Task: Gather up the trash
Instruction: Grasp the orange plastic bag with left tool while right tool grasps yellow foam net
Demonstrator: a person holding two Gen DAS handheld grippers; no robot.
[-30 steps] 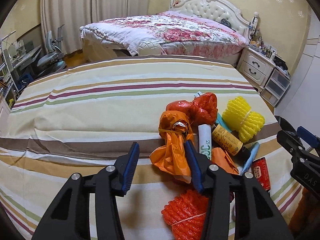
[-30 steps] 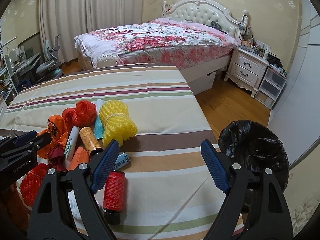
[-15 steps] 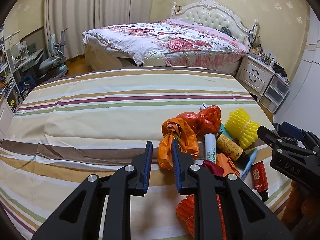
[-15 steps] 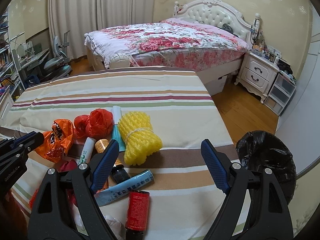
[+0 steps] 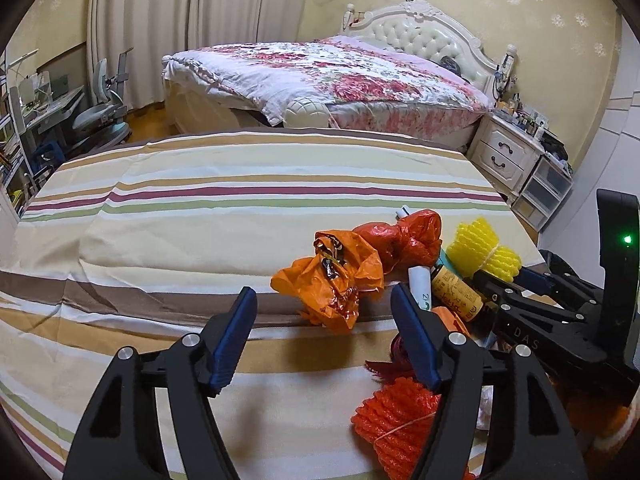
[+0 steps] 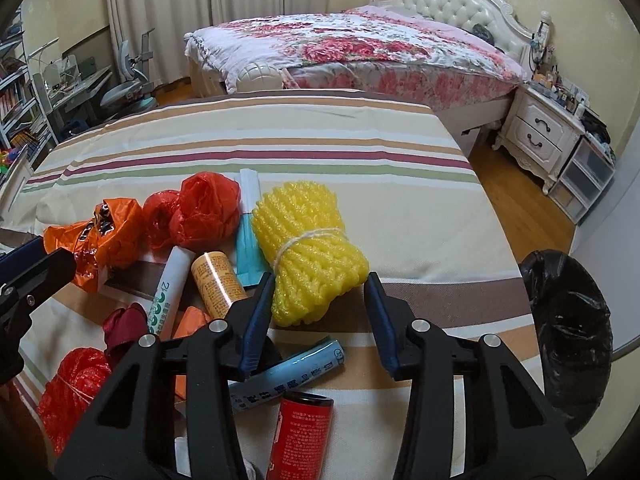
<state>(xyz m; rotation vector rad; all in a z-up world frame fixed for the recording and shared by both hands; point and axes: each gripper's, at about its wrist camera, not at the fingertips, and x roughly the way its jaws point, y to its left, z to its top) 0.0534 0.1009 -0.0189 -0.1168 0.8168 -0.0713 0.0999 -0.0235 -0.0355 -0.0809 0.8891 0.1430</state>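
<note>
A pile of trash lies on the striped tabletop (image 5: 200,216). An orange plastic bag (image 5: 332,280) sits just ahead of my open, empty left gripper (image 5: 324,332), its lower tip between the fingertips. A yellow foam net (image 6: 312,252) lies just ahead of my open right gripper (image 6: 320,312), its near end between the jaws, not gripped. A red bag (image 6: 200,212), white tube (image 6: 170,288), yellow-labelled bottle (image 6: 218,282), blue tube (image 6: 288,376), red can (image 6: 300,436) and orange-red net (image 5: 400,420) lie around.
A black-lined trash bin (image 6: 568,332) stands on the floor right of the table's edge. A floral bed (image 5: 328,80), white nightstand (image 5: 504,156) and a desk with chair (image 5: 100,112) lie beyond. The right gripper's body (image 5: 560,320) crosses the left wrist view.
My left gripper closed near the orange bag, then opened wide again; the bag lies loose. My right gripper moved left and forward over the pile to the yellow net and narrowed somewhat.
</note>
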